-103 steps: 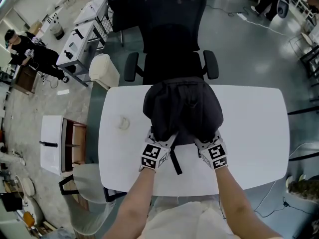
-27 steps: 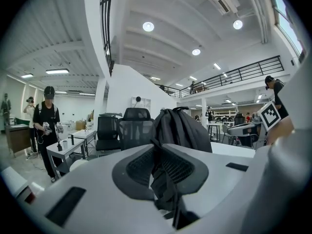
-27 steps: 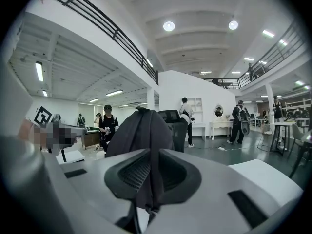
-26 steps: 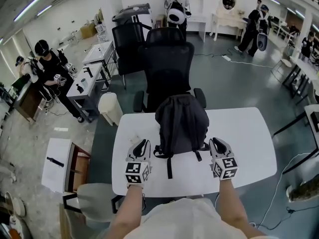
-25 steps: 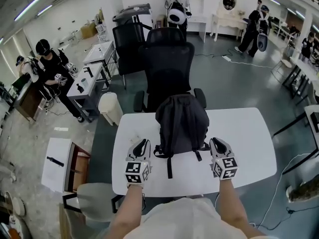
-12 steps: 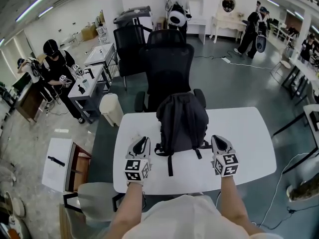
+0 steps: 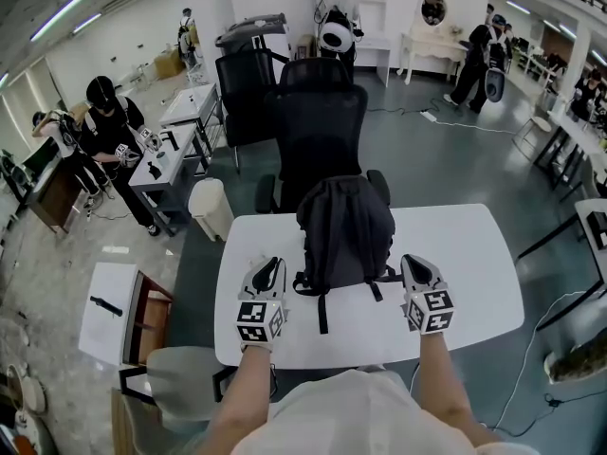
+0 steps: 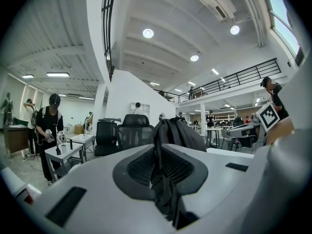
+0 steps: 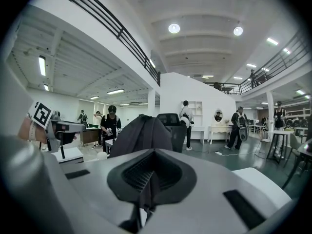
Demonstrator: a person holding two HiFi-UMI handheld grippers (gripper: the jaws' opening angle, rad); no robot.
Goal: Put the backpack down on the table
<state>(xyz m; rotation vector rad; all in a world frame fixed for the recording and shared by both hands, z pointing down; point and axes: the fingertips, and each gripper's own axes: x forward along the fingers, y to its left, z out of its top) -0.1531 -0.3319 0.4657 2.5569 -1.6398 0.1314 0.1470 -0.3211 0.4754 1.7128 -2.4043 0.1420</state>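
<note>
A black backpack (image 7: 346,235) stands upright in the middle of the white table (image 7: 474,254), its straps trailing toward me. My left gripper (image 7: 270,265) hovers just left of it and my right gripper (image 7: 414,262) just right of it, neither touching it. Both have their jaws shut with nothing between them. In the left gripper view the shut left gripper (image 8: 159,147) points past the backpack (image 8: 178,133). The right gripper view shows the shut right gripper (image 9: 154,154) with the backpack (image 9: 141,133) ahead to its left.
A black office chair (image 7: 318,121) stands right behind the table. A white bin (image 7: 209,207) and a white cabinet (image 7: 104,301) are on the left, a grey chair (image 7: 180,382) at the front left. People work at desks in the background.
About four seconds ago both grippers were at the backpack's near side; now they sit apart on either side of it. Over the last second nothing has visibly moved.
</note>
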